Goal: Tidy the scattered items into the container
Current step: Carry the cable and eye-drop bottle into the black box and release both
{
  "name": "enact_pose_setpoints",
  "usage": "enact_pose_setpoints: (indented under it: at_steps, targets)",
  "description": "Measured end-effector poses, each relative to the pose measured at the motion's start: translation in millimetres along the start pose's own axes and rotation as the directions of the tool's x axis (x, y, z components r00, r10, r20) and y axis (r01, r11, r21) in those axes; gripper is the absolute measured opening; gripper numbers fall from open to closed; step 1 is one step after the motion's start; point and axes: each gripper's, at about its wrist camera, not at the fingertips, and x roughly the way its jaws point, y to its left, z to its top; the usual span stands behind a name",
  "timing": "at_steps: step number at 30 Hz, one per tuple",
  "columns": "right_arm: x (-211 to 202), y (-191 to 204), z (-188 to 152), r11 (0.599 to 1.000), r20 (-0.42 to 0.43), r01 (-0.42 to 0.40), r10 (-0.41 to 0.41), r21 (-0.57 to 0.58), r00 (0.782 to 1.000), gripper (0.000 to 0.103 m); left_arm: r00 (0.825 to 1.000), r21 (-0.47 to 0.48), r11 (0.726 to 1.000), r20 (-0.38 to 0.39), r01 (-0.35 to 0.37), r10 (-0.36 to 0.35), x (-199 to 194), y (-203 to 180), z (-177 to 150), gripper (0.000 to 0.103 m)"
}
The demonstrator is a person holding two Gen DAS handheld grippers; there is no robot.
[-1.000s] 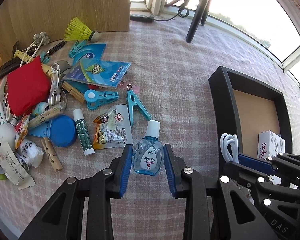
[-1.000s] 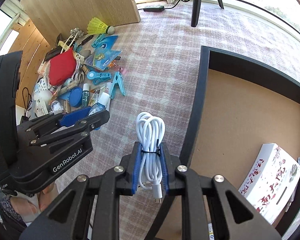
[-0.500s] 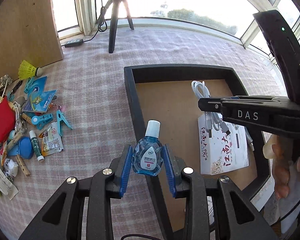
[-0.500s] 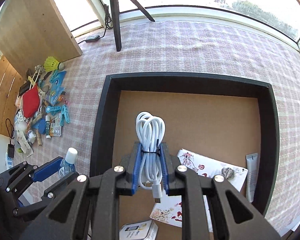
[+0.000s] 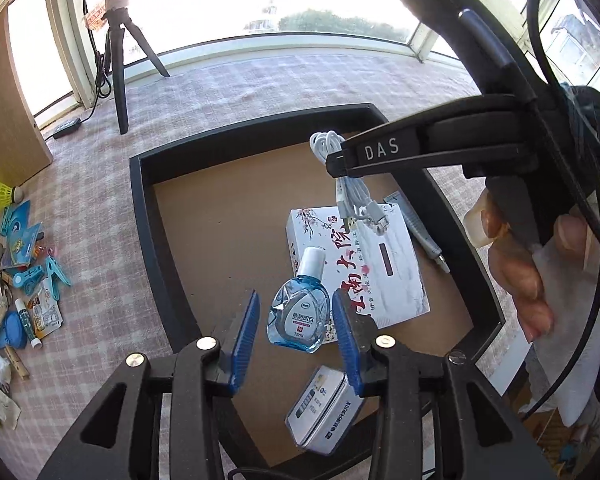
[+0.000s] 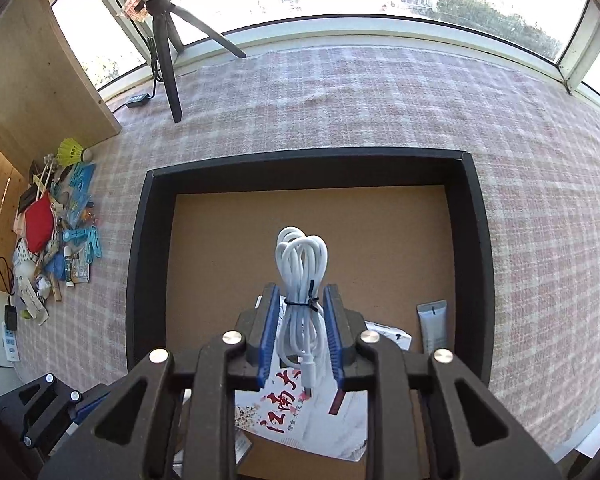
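Both hand-held grippers hang over the box, left one parted, eye-drop bottle loose, right one parted, cable loose; either may bounce off the carton.

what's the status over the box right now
Left gripper open, eye drop bottle loose between the fingers. Right gripper open around white cable bundle. Both over the black box; white carton directly below.
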Motion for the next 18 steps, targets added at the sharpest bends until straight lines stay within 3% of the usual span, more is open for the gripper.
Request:
enact_pose_setpoints:
  at_steps: [1, 2, 12, 18]
  targets:
    - [-4, 0, 0, 1.0, 0.02, 0.008, -0.008, 0.004, 1.0, 0.039, 1.0, -0.002, 1.0, 0.013, -0.011, 0.011, -2, 1, -1, 0.073]
    - [-7, 2, 1, 1.0, 0.036, 0.013, -0.013, 0.0, 0.999, 0.039, 1.0, -0.006, 1.0, 0.023, -0.018, 0.018, -4, 3, -2, 0.073]
    - [-16, 54, 9, 0.994, 0.054, -0.029, 0.035, -0.104, 0.998, 0.039, 0.995, -0.144, 0.987, 0.049, -0.075, 0.082, -18, 62, 0, 0.07]
    - [-9, 112, 12, 0.975, 0.032, -0.072, 0.08, -0.211, 0.996, 0.039, 0.985, -0.268, 0.953, 0.053, -0.142, 0.162, -33, 122, -14, 0.07]
